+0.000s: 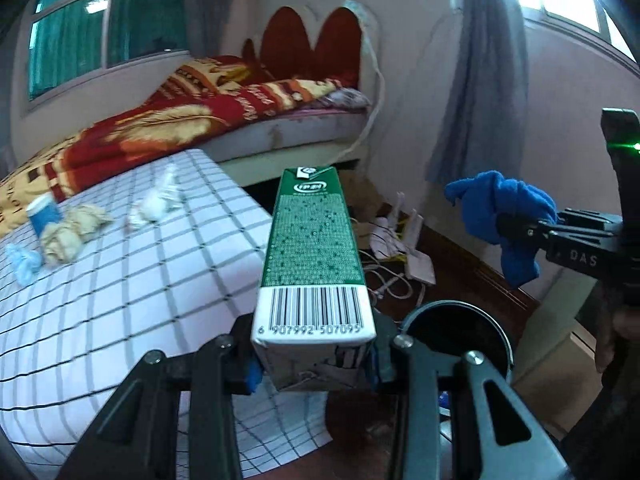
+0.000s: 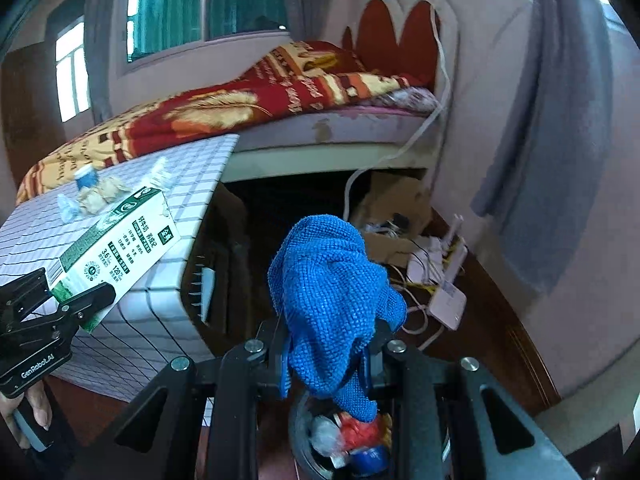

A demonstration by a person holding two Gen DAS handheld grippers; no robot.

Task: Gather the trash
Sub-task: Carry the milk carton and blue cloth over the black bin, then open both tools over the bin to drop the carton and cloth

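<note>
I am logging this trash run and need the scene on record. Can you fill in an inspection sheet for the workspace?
Surface: table under white grid-patterned cloth.
Job's things: green-and-white milk carton; black round trash bin, wrappers inside; crumpled tissues, beige paper wad, blue paper cup on the table.
Clutter: blue microfibre cloth.
Grippers: left gripper clamps the carton; right gripper clamps the cloth.
Cables: white cords and router on the floor.
Surroundings: bed with red-and-yellow blanket.

2 wrist views facing the bed, close over table, sharing both
</note>
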